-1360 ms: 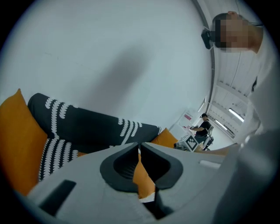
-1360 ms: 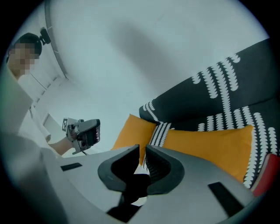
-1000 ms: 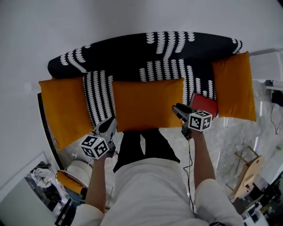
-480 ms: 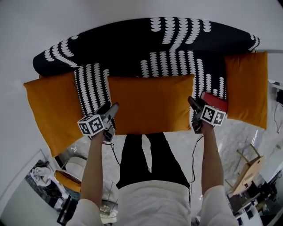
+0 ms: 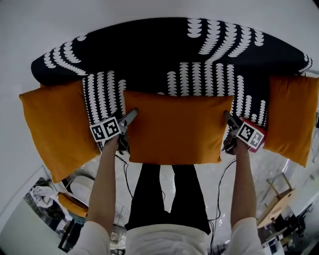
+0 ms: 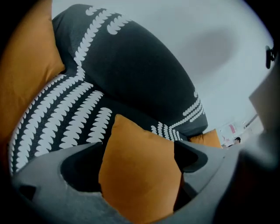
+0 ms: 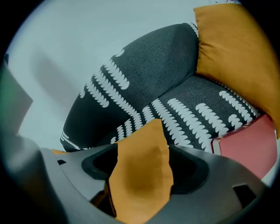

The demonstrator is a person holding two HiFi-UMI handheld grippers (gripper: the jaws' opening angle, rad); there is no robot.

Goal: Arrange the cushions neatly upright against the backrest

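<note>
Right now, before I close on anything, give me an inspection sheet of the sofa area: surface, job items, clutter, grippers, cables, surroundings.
Surface: black sofa with white pattern, seat partly bare.
Job's things: middle cushion centred on the seat; left cushion and right cushion at the sofa's ends.
Clutter: red book on the seat between middle and right cushions.
Grippers: left gripper and right gripper open, fingers have just been opening; a middle-cushion corner between each pair, not pinched.
Cables: a cable hangs from each gripper.
Surroundings: white wall behind; wooden stand at right.
</note>
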